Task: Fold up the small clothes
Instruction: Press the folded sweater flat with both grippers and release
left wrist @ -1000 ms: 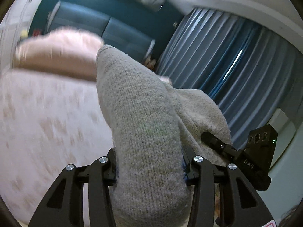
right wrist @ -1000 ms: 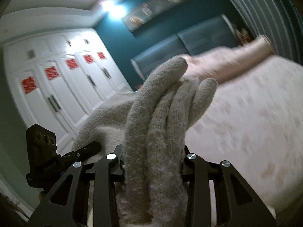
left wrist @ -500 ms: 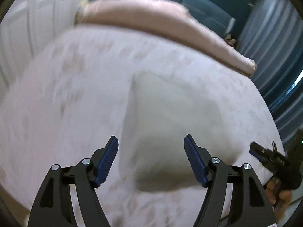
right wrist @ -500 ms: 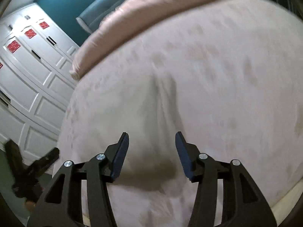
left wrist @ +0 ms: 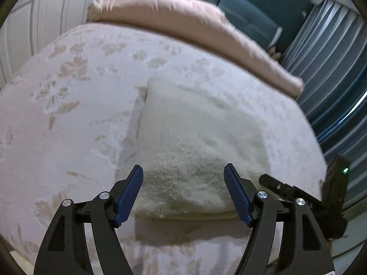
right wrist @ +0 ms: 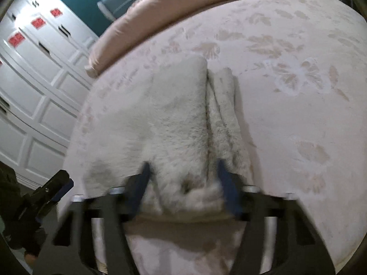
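Now the knit lies folded mid-bed, w/ its near edge at 6 o'clock. L gripper gapes, empty. R gripper has just been closing, fabric between jaws; grip unclear. Soft, light, floppy: pinch near-edge corners.

One folded knit garment; one patterned bedspread; one pink bolster; two hand-held grippers.

floral pink bed bears a folded cream knit and pink bolster
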Tool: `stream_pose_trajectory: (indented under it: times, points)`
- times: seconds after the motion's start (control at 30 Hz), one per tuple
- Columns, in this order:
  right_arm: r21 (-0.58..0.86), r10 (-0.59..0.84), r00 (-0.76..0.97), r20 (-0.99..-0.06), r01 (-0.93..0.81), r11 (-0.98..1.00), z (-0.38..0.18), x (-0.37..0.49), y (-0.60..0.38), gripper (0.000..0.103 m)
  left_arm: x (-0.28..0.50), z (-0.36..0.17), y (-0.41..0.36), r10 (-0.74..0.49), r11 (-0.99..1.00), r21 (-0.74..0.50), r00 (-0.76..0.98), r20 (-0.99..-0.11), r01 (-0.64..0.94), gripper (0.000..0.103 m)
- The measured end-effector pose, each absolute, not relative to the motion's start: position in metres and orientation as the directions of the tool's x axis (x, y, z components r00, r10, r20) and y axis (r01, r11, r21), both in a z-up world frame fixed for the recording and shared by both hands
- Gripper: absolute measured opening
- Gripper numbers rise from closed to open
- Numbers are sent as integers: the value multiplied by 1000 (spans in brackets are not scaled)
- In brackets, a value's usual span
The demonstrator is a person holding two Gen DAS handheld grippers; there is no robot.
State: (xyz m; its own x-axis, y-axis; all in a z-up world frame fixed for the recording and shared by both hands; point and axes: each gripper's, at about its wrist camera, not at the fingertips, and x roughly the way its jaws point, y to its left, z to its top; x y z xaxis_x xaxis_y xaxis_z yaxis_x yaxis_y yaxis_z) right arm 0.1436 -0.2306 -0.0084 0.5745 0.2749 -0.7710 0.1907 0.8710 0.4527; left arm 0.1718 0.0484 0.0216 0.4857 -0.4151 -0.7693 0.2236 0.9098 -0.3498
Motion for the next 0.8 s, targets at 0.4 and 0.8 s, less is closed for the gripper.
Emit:
stream_pose_trajectory:
  times: [0.4,0.8]
  points:
    - [284,158,568,-808,140,949,-18,140,-222,19,164,-20,41,-260,962,-194,432,-864,190,62]
    - [123,-38,663,-747,193,973,41,87,-205,42,128,4,26,-136,981,-42,517,-845,189,62]
